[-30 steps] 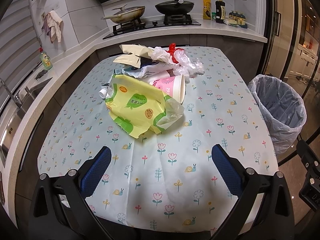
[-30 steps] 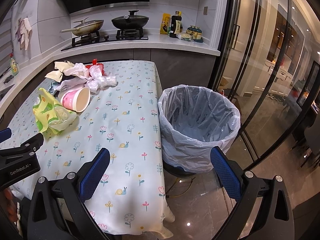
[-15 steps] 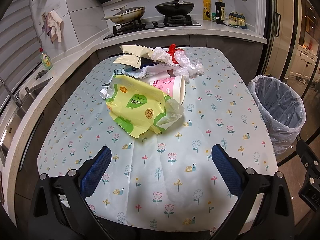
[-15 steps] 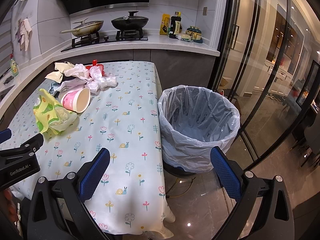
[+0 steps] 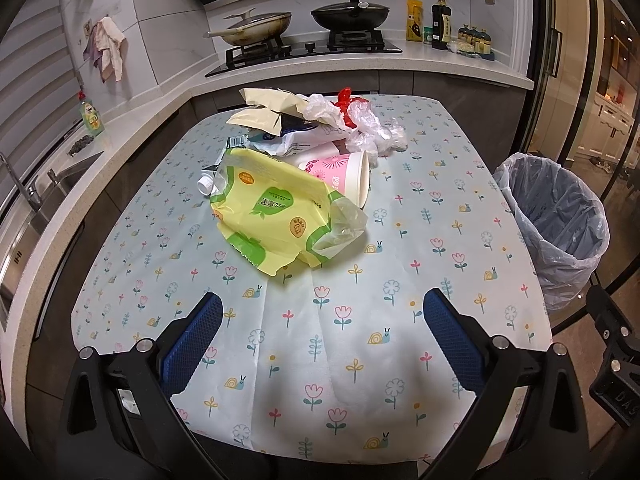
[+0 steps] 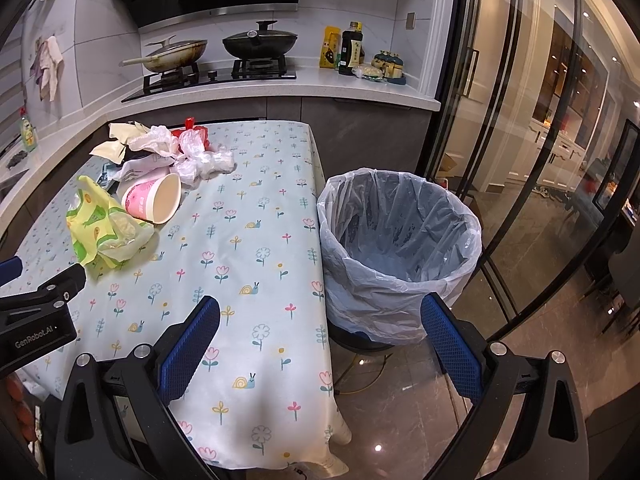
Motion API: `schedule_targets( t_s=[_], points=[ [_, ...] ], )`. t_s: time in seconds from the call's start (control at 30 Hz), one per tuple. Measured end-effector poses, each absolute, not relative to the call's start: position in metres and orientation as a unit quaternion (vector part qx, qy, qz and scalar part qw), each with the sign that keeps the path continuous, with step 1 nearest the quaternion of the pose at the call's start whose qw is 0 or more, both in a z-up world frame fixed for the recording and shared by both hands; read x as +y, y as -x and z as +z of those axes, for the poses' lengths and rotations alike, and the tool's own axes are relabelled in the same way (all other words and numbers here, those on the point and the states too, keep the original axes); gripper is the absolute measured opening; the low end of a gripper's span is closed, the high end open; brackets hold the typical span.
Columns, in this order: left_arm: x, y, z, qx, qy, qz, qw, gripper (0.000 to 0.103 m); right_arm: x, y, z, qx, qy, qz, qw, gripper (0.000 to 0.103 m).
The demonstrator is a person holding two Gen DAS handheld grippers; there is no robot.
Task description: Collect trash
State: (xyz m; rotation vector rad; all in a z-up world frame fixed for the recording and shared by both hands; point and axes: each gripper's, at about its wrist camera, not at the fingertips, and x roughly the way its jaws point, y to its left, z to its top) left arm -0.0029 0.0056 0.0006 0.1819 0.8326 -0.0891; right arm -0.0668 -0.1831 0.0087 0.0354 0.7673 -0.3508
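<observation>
A heap of trash lies on the flowered tablecloth (image 5: pixel 360 320): a yellow-green plastic bag (image 5: pixel 272 224), a pink paper cup (image 5: pixel 344 176) on its side, crumpled clear plastic (image 5: pixel 372 128), a red scrap (image 5: pixel 346 98) and beige paper (image 5: pixel 268 108). The bag (image 6: pixel 104 228) and the cup (image 6: pixel 154 200) also show in the right wrist view. A trash bin (image 6: pixel 396 248) lined with a clear bag stands on the floor right of the table. My left gripper (image 5: pixel 322 336) is open and empty over the table's near part. My right gripper (image 6: pixel 320 340) is open and empty near the table's right edge.
A counter with a hob (image 5: pixel 308 52), a pan (image 5: pixel 252 32) and a wok (image 5: pixel 350 12) runs behind the table. Bottles (image 6: pixel 350 52) stand on it. A sink (image 5: pixel 24 216) is at the left. Glass doors (image 6: pixel 520 120) are at the right.
</observation>
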Motion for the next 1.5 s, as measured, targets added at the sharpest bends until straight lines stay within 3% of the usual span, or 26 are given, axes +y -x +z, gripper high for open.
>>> schedule_targets(
  t_s=[1.5],
  points=[
    [0.034, -0.03, -0.009, 0.426, -0.023, -0.061, 0.902, 0.096, -0.169, 0.034, 0.0, 0.389, -0.011, -0.16, 0.907, 0.096]
  ],
)
